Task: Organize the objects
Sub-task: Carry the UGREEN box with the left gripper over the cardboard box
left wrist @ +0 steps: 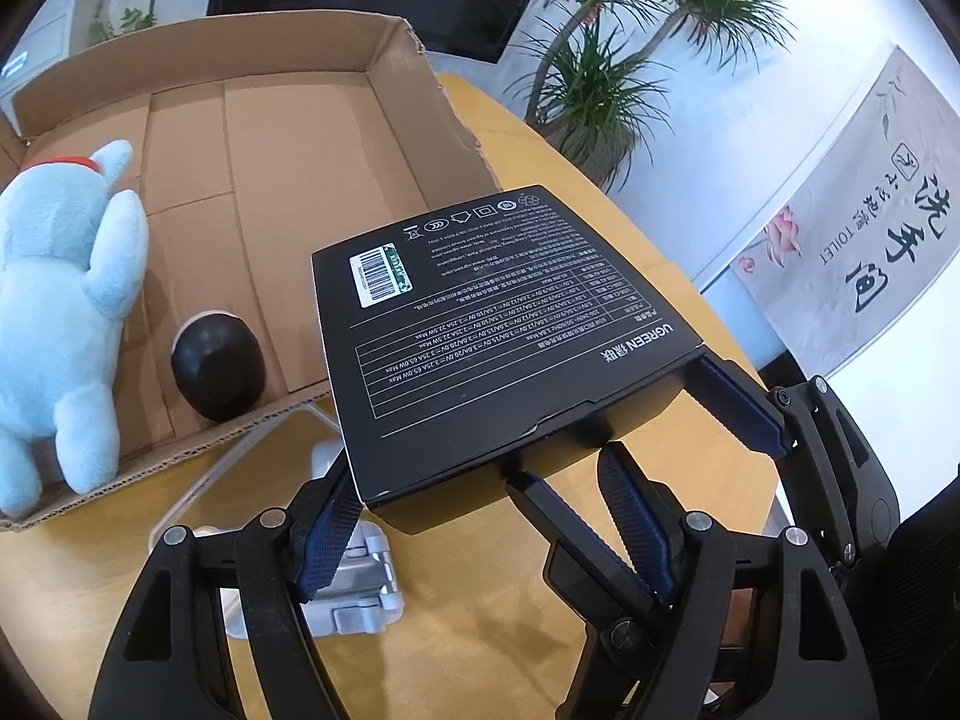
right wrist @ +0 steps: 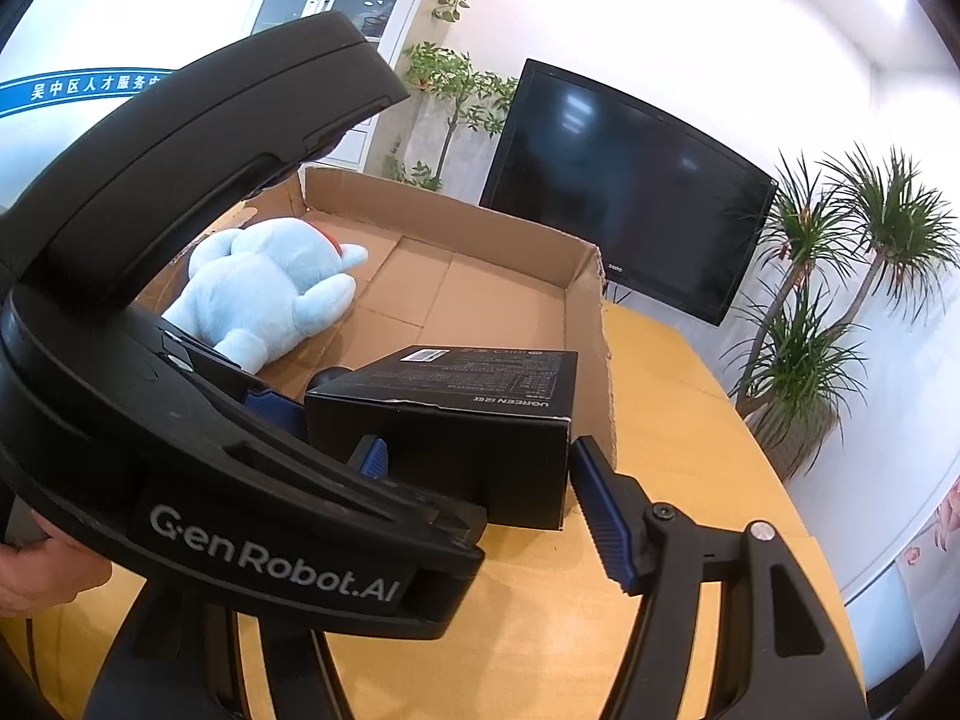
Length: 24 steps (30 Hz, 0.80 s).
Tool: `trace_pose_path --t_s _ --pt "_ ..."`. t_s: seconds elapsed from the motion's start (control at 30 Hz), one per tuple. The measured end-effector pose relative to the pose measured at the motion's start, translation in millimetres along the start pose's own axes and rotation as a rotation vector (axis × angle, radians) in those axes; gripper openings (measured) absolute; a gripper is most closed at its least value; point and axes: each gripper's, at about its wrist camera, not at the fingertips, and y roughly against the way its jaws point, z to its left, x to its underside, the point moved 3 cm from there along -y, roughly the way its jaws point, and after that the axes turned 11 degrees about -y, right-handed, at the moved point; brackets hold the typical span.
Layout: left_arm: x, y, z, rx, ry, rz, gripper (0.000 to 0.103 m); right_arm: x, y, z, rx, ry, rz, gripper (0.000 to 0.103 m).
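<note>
Right now the black UGREEN box [left wrist: 510,348] is lifted off the yellow worktop [left wrist: 630,180], just beside the near right corner of the open cardboard box [left wrist: 312,138]. Its printed back faces up. Both claws are on it: the left claw [left wrist: 486,516] pinches its near end between blue-padded fingers [left wrist: 327,540], and the right claw [right wrist: 480,480] clamps the same box from the right side, its fingers [right wrist: 606,528] pressed against the box's walls. Inside the cardboard box lie a light blue plush toy [left wrist: 54,312] and a black egg-shaped object [left wrist: 217,365]. A grey metal stand [left wrist: 360,576] rests on the worktop under the left claw.
</note>
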Motion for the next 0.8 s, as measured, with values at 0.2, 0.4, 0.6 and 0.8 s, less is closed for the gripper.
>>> trace_pose_path --t_s 0.2,0.4,0.6,0.8 --pt "-7.2 3.2 16.8 -0.007 0.027 -0.022 0.077 -7.3 -10.4 5.7 -0.013 0.026 -0.006 0.061" --pt "-13.0 2.8 34.0 -0.013 0.065 -0.036 0.077 -10.6 -19.4 16.8 -0.031 0.040 -0.007 0.061" --pt "-16.1 1.3 46.9 -0.029 0.091 -0.044 0.077 -13.9 -27.8 22.8 -0.050 0.054 -0.006 0.061" --pt "-20.0 0.4 54.7 -0.040 0.101 -0.055 0.077 -17.2 -32.7 25.7 -0.065 0.068 -0.012 0.061"
